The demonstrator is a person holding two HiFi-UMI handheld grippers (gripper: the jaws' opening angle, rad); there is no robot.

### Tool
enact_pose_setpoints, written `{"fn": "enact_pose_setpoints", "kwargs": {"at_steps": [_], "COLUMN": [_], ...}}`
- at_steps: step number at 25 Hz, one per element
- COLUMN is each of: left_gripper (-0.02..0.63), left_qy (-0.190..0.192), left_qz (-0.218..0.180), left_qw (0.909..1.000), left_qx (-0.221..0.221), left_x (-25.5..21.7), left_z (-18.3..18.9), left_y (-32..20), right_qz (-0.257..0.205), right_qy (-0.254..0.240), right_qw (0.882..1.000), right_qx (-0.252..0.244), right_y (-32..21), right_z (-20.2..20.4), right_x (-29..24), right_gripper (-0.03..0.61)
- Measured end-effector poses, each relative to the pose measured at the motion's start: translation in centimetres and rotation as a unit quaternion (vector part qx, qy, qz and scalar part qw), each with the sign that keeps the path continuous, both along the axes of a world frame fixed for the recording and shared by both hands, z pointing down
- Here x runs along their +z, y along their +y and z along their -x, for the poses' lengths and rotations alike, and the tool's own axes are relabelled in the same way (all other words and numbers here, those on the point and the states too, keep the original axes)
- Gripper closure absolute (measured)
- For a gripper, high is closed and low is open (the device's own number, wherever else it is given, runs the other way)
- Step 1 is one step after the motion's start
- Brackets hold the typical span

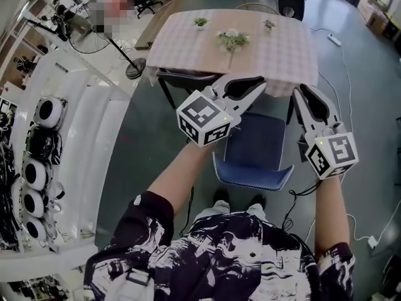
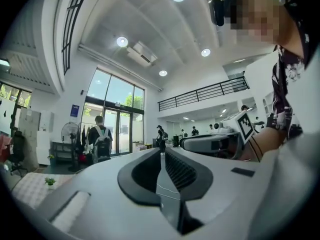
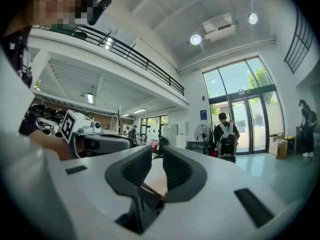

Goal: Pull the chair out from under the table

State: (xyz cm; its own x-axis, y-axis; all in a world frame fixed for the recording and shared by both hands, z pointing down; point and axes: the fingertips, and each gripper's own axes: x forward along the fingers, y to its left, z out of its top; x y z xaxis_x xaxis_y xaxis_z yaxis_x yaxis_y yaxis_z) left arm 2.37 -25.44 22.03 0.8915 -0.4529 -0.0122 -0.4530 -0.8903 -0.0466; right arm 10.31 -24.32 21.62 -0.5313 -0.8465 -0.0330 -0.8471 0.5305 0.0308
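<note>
The chair, with its blue seat and blue backrest, stands out in front of the table, which has a checked cloth; the seat's far edge lies near the table's edge. Both grippers are held up above the chair and point level across the room. In the head view my left gripper hangs over the table's near edge and my right gripper is beside it. My left gripper has its jaws together on nothing. My right gripper shows a narrow gap with nothing in it. Neither touches the chair.
Small plants stand on the table. A second dark chair is tucked in at the table's left. A white shelf runs along the left, with a standing fan beyond it. Cables lie on the floor at right. People walk near the glass doors.
</note>
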Motion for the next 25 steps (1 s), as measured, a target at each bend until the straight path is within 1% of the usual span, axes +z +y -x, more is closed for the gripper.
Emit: {"fn": "enact_pose_setpoints", "kwargs": {"at_steps": [4,10,17,25], "left_gripper": [0.606,0.609,0.609,0.611], "left_qy": [0.009,0.008,0.011,0.003], "left_qz": [0.003,0.004,0.022,0.026], "left_qw": [1.0000,0.9999,0.9995,0.9994], "left_qx": [-0.002,-0.006,-0.019,-0.023], "left_x": [0.0,0.8,1.3,2.1], "left_z": [0.0,-0.7,-0.4,-0.4], "left_y": [-0.2,-0.3,-1.3,-2.0], "right_qz": [0.012,0.027,0.023,0.015], "right_qy": [0.004,0.007,0.008,0.013], "right_qw": [1.000,1.000,1.000,1.000], "right_qx": [0.006,0.009,0.007,0.008], "right_y": [-0.5,-1.0,-1.2,-1.5], "right_z": [0.1,0.1,0.3,0.0], "right_x": [0.5,1.9,1.5,1.6], "right_gripper": [0.532,0.570,0.574,0.574]}}
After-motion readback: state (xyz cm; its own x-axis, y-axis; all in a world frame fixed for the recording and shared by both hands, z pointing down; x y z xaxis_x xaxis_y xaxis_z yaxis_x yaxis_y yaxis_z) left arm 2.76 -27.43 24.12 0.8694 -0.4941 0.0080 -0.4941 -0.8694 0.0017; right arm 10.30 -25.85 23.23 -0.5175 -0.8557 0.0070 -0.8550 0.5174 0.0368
